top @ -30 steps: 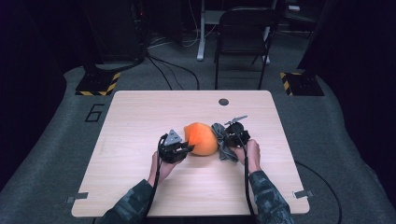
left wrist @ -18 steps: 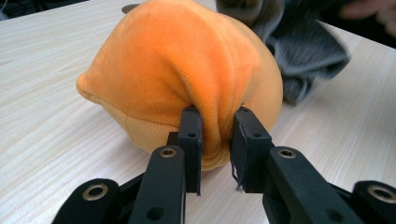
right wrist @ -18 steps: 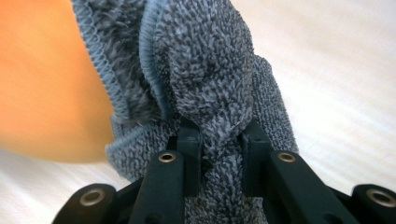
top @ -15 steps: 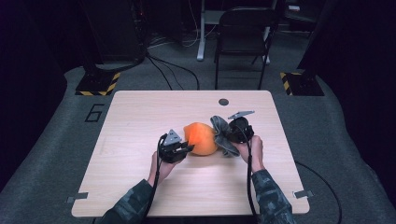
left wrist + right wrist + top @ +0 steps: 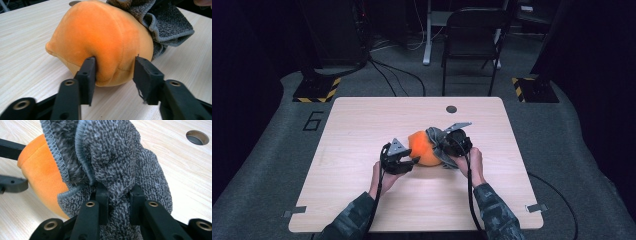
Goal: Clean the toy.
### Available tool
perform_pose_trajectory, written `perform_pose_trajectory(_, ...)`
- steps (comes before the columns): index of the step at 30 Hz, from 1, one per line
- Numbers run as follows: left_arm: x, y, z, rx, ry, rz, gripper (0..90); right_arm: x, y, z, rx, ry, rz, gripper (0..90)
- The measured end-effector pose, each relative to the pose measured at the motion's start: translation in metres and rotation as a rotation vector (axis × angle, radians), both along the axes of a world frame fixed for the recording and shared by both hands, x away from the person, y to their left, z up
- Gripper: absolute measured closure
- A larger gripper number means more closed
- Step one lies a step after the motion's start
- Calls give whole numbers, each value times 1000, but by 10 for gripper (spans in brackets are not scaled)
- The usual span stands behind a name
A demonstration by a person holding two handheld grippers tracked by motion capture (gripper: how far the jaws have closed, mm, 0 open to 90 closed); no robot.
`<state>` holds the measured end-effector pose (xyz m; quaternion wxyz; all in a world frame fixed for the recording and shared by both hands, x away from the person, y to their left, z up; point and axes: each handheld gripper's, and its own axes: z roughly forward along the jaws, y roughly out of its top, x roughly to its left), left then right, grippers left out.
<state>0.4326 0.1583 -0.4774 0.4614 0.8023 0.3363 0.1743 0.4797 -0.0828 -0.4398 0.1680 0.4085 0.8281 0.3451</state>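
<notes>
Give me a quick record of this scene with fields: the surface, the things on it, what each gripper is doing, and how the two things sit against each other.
surface: pale wood table with a round hole near its far edge
toy: orange plush toy lying on the table
cloth: grey towel, bunched, draped against the toy's right side
left gripper: jaws have just been opening; one pad touches the toy, the other stands off it
right gripper: shut on the towel
contact: towel touches the toy
</notes>
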Motion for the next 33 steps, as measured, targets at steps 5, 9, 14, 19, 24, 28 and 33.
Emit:
perform_pose_trajectory(5, 0, 1, 0, 39, 1, 19, 422, 4, -2, -1, -2, -6, -5, 751)
perform_pose_trajectory(9, 1, 1, -1, 30, -5, 28, 394, 7, -6, -3, 27, 6, -21, 751)
perform_pose_trajectory(14, 2, -6, -7, 48, -8, 19, 402, 6, -4, -2, 29, -5, 0, 750)
perform_pose_trajectory(19, 3, -6, -11, 50, -22, 8, 612, 5, -5, -2, 27, -13, 14, 749)
perform_pose_trajectory(24, 2, -6, -9, 21, -36, 6, 744, 5, -8, 1, 44, -14, -2, 749)
perform_pose_trajectory(28, 0, -5, -2, -31, -36, 8, 782, 0, -12, 12, 53, -26, -10, 749)
perform_pose_trajectory(33, -4, -5, 5, -51, -40, 7, 794, -12, -9, 37, 119, -57, 20, 750)
